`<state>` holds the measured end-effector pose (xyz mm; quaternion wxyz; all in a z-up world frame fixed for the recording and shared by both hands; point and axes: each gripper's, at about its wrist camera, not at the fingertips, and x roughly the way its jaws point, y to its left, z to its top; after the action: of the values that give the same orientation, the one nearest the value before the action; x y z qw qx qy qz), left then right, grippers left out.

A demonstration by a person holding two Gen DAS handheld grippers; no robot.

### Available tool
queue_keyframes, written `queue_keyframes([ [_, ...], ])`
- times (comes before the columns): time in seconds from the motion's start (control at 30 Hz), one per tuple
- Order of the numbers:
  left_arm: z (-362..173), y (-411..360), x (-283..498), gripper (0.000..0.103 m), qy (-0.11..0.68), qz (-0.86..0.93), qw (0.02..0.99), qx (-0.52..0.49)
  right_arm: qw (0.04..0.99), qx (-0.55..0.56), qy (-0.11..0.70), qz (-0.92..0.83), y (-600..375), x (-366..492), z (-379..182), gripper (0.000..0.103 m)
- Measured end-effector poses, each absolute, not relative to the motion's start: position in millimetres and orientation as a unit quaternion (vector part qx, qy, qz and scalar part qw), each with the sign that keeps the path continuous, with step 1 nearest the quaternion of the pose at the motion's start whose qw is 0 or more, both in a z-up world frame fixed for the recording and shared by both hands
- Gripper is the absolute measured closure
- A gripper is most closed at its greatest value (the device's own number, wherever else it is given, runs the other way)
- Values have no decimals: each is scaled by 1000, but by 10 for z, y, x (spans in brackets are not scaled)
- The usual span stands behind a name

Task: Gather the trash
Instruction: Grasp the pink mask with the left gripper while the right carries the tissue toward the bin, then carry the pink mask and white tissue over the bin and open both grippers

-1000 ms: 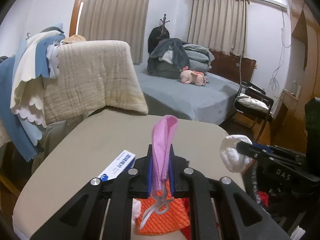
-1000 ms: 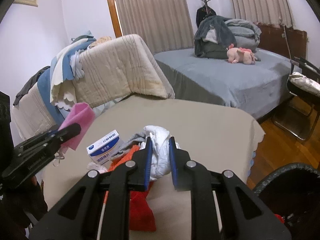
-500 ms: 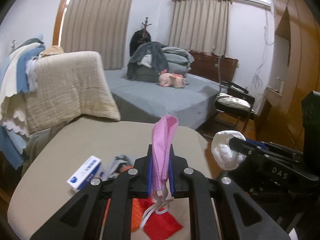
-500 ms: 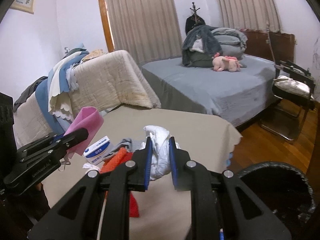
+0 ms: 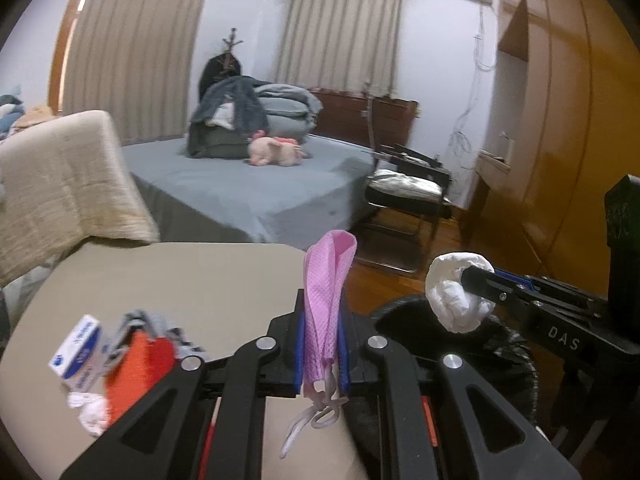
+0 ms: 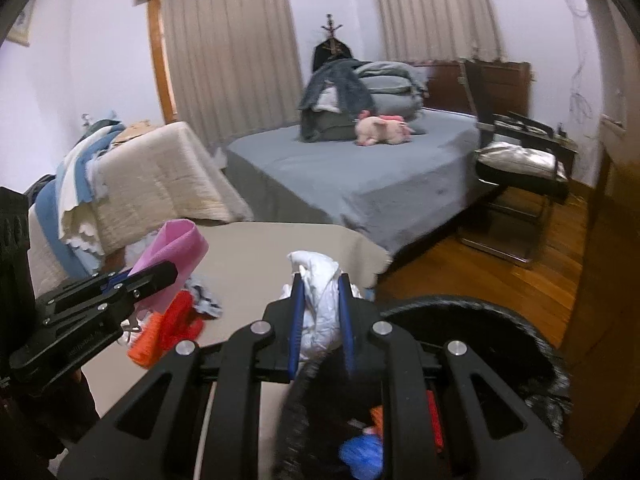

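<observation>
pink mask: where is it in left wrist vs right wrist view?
Left wrist: pink mask at centre, upright, clamped in the left gripper.
Right wrist: pink mask at left, sticking up from the left gripper.
Shared landmark: pink plush toy on the grey bed.

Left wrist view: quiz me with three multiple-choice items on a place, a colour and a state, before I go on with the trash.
1. Where does the blue-and-white box lie?
A. on the beige table
B. on the bed
C. in the bin

2. What colour is the face mask in the left hand-held gripper?
A. green
B. pink
C. black

3. How is the right hand-held gripper?
A. open and bare
B. shut on a red cloth
C. shut on the white crumpled tissue

Answers: 1 A, it rests on the tabletop beside the red-orange cloth; 2 B, pink fabric sticks up between the pads; 3 C, both pads press the white wad.
</observation>
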<state>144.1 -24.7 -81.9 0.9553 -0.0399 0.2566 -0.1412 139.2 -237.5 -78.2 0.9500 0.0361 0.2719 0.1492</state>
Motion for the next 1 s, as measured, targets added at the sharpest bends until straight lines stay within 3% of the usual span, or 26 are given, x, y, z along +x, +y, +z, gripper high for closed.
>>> queue_keyframes([
  [0.87,-1300,-1709,1754,89,306,-277,910,-21,944,56,323,24,-3563,1246,-1363,86],
  [0.93,-1350,-1746,1781,71,317,-289,903,-25,942,55,330,16,-3593,1242,-1431,82],
  [0.97,-1378,-1757,1780,54,321,-289,902,-25,941,57,334,11,-3617,1239,-1478,79],
  [1.0,-1394,-1751,1771,48,320,-289,902,-25,939,58,338,8,-3641,1237,-1507,72],
])
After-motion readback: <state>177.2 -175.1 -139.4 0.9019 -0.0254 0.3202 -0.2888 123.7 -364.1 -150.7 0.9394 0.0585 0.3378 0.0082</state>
